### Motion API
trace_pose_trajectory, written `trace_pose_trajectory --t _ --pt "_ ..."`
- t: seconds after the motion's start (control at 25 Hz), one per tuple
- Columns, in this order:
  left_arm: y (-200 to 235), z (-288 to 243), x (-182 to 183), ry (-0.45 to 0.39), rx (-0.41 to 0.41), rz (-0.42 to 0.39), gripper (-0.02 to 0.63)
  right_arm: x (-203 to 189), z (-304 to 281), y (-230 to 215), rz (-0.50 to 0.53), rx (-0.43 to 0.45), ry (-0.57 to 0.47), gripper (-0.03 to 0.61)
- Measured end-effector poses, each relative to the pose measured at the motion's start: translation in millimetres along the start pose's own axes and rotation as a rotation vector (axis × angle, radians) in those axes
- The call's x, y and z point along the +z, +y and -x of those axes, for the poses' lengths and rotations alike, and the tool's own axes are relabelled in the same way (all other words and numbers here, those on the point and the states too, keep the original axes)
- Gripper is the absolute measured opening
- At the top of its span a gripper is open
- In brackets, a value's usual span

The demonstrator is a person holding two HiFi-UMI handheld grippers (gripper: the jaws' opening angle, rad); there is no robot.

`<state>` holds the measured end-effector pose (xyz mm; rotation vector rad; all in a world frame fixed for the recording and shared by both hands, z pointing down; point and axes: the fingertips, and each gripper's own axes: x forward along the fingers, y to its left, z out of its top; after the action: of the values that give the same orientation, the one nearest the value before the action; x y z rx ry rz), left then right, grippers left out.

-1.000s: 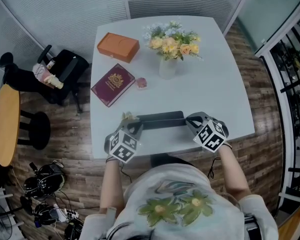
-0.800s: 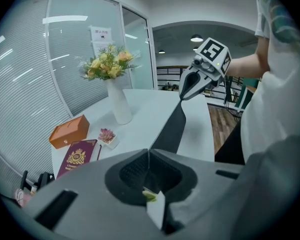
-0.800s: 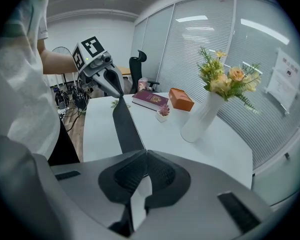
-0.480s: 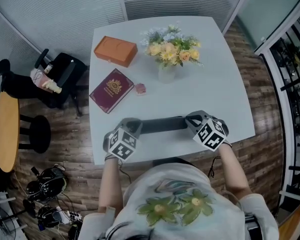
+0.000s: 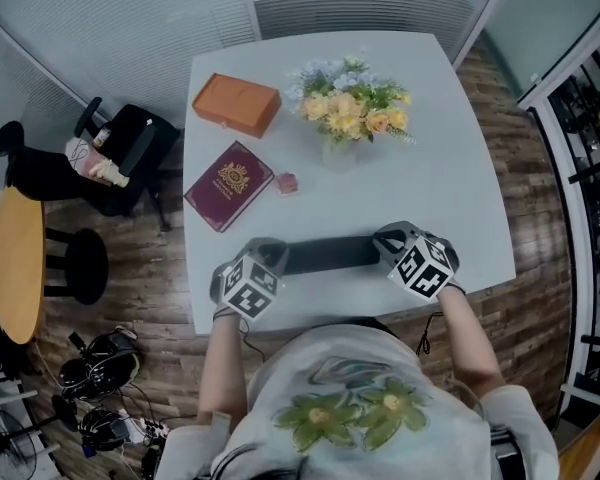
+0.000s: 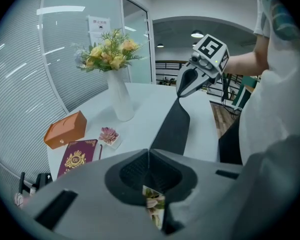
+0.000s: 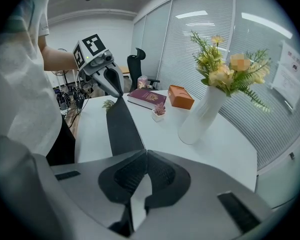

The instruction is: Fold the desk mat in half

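From the head view, the marker cubes cover both sets of jaws, and the person's torso in a white flower-printed shirt [image 5: 365, 418] hides the near edge of the white rectangular table [image 5: 450, 168]. The ends of the dark grey, flexible desk mat [image 5: 325, 253] disappear into the jaws, so its corners cannot be seen. It shows only as a narrow band, and how many layers it has is hard to make out.

The desk mat runs between the two grippers over the near side of the table. The left gripper [image 6: 149, 156] has its jaws pressed together on one end, with the band leading straight away from its closed tips. The right gripper [image 7: 145, 156] is likewise clamped on the other end. Each gripper view shows the opposite gripper pinching the far end of the band. The desk mat seems to be lifted clear of the tabletop, though the head view does not settle this.

There are two grippers and one desk mat. Farther back on the table stand one orange rectangular box [image 5: 236, 104], one burgundy book with a gold crest [image 5: 229, 185], one small pink succulent in a white pot [image 5: 286, 183] and one white vase of yellow flowers [image 5: 352, 108].
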<state>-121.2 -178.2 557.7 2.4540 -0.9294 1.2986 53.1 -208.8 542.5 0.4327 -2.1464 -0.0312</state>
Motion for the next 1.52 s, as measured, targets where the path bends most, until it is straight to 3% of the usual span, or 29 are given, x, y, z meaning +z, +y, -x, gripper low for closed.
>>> trace_pose_trajectory --t 0.64,1.52 --pt "19.6 -35.3 -4.3 0.054 -0.055 -0.020 0.014 -12.5 -32.0 -18.5 -0.034 0.023 0.044 0.021" --pt "29.0 -81.1 -26.4 0.137 -0.130 0.015 0.014 -33.3 -78.8 -29.9 -0.065 0.085 0.117 0.021"
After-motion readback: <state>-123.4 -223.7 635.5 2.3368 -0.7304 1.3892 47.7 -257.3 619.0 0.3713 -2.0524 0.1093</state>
